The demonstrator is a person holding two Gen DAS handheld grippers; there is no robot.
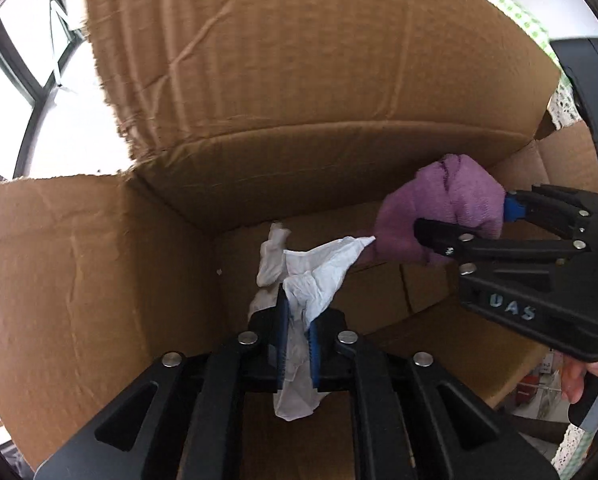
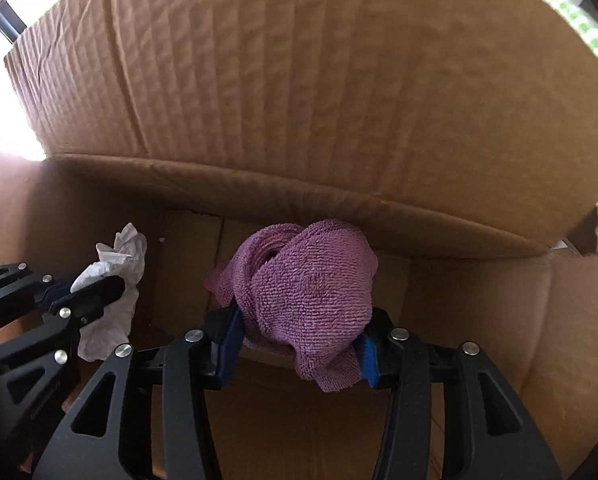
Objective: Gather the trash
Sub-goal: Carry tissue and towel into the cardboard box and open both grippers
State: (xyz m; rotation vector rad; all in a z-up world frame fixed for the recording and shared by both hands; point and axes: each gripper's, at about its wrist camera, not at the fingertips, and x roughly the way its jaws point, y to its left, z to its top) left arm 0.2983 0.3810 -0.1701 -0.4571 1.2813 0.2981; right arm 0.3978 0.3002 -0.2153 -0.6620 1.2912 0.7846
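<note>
Both my grippers reach down into an open cardboard box (image 1: 79, 280), its tall rear flap (image 2: 299, 80) rising ahead of them and blocking most of the room beyond. My left gripper (image 1: 297, 344) has a crumpled white tissue (image 1: 319, 268) between its blue pads (image 1: 282, 344); the paper sticks up above the fingertips and hangs below them, and the jaws stand only a little apart, the tissue still caught in the narrow gap. My right gripper (image 2: 299, 352) pinches a bunched purple cloth (image 2: 307, 280), jaws spread wide around the thick wad, which bulges above the fingertips and droops a corner beneath. In the left wrist view that gripper (image 1: 459, 220) comes in from the right, the cloth (image 1: 439, 208) just beside the tissue's upper tip; my hand (image 1: 579, 376) shows on its handle at the edge. The box floor (image 2: 299, 420) under both loads is bare brown board (flaps meeting in a seam). Bright window panes (image 1: 31, 60) show past the torn left edge of the flap, and a green-checked fabric (image 2: 571, 8) peeks over its right corner.
</note>
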